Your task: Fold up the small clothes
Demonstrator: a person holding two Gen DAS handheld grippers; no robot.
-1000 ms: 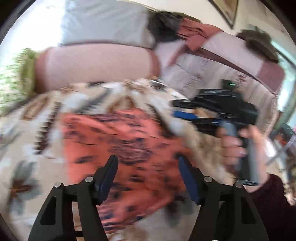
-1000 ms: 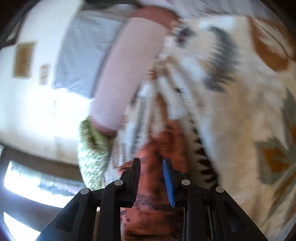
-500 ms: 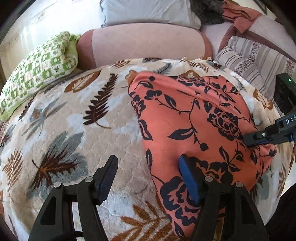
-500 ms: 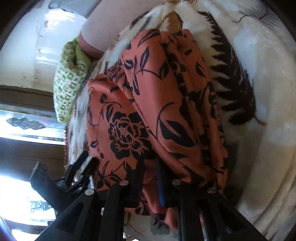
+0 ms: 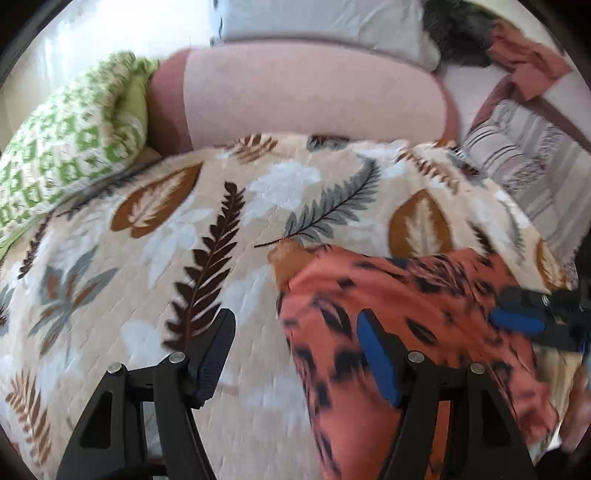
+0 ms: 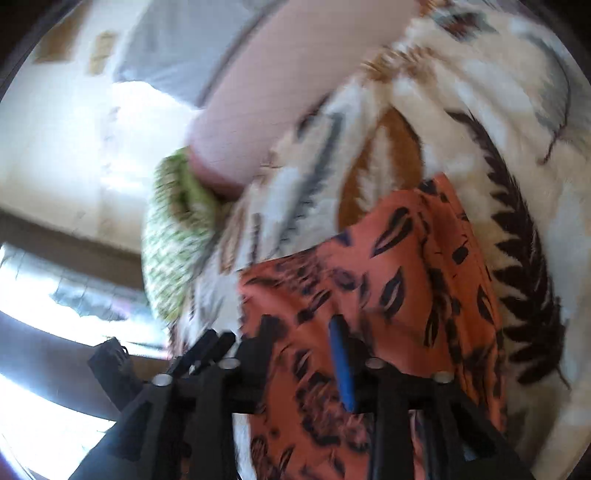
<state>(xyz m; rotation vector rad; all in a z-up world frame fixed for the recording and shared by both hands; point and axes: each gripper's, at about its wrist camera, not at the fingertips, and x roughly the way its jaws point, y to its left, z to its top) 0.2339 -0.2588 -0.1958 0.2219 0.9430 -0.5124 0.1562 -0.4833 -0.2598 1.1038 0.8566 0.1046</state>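
Both views motion-blurred. Orange floral garment point(image 5: 406, 314) cut off at lower right; left gripper point(image 5: 295, 354) fingers apart over its edge. Right gripper point(image 6: 306, 354) fingers opening above cloth.

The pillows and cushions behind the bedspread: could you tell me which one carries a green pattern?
The green-and-white patterned pillow at the left edge, beside the plain pink bolster; the pillow behind is plain grey, the right one striped.

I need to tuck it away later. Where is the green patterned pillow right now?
In the left wrist view the green patterned pillow lies at the far left, on the leaf-print blanket's edge, against the pink bolster's left end.
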